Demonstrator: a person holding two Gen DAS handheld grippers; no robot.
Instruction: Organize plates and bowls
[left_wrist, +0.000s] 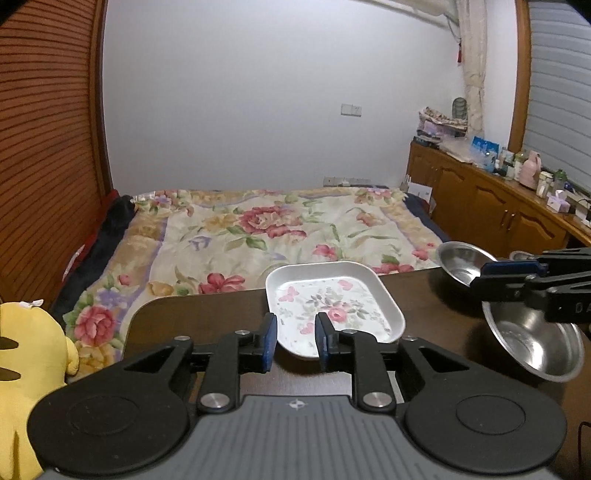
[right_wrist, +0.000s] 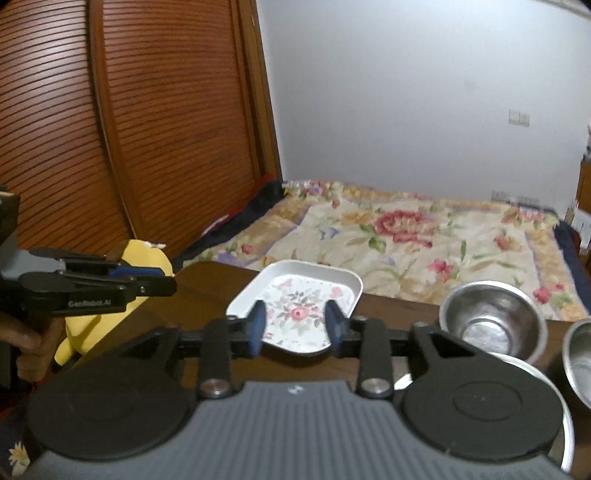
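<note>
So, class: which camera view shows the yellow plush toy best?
The left wrist view: the yellow plush toy sits unobstructed at the left edge beside the table, with its dark stripes visible. In the right wrist view the toy is mostly hidden behind the left gripper, so only patches of it show.

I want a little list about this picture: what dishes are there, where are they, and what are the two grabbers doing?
plate: white, flower pattern, flat on the brown table
bowls: shiny metal; far bowl, near bowl, right of the plate
left gripper: open, empty, above the plate's near edge
right gripper: open, empty, over the plate
behind: bed with flowered blanket
</note>
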